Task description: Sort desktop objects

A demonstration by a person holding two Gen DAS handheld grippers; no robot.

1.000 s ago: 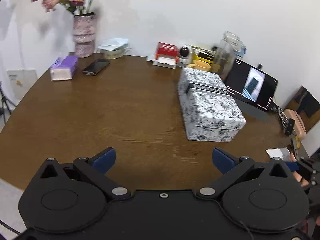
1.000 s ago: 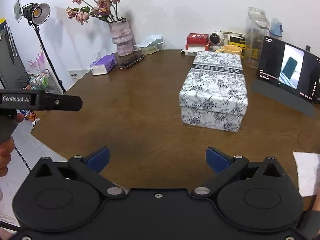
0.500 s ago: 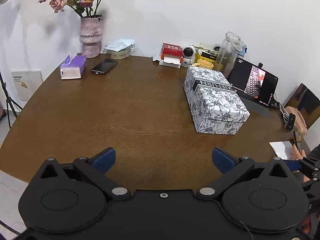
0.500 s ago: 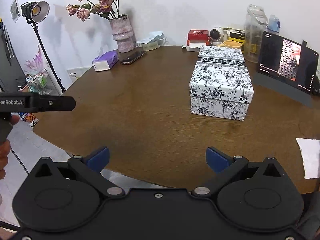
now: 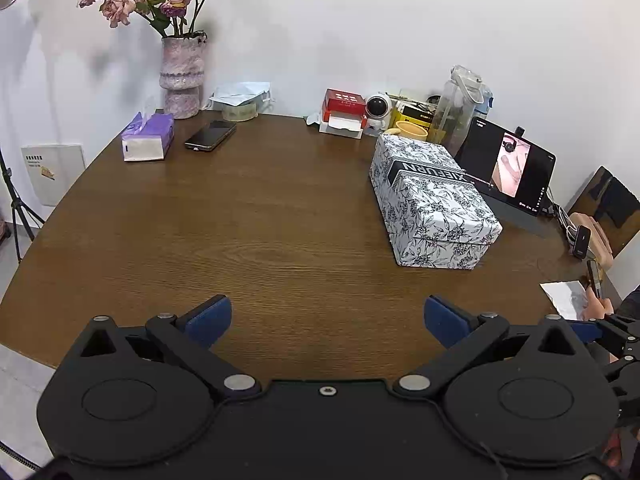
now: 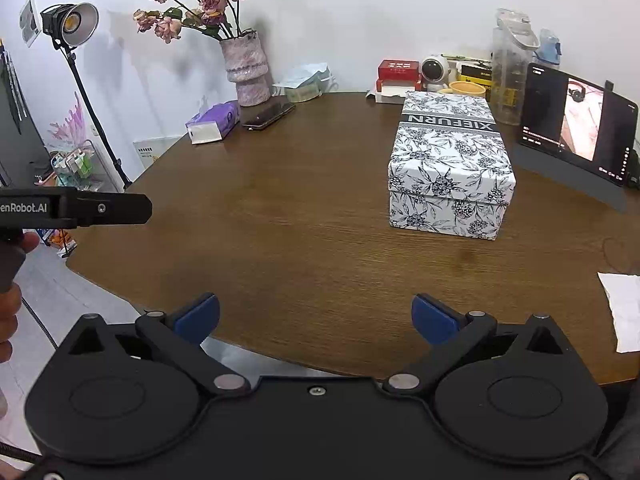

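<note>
We find both the left gripper [image 5: 326,314] and right gripper [image 6: 316,314] with jaws wide apart and empty at the bench's [image 5: 280,216] near edge, and judge the far-edge phone [image 5: 211,135] and tissue pack [image 5: 147,142], beside the vase [image 5: 183,76], risk tipping it on reaching.

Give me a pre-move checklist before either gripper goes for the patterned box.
1. Left gripper open and empty: ok, jaws spread wide, nothing between them.
2. Right gripper open and empty: ok, same.
3. Patterned box lid seated: ok, lid sits square on the base, closed.
4. Path to the box clear: ok, bare table between both grippers and the box.
5. Clearance behind the box: not ok, tablet and yellow bowl stand close beside and behind it.
6. Sort targets reachable: cannot tell; phone and tissue pack lie at the far edge by the vase.
</note>
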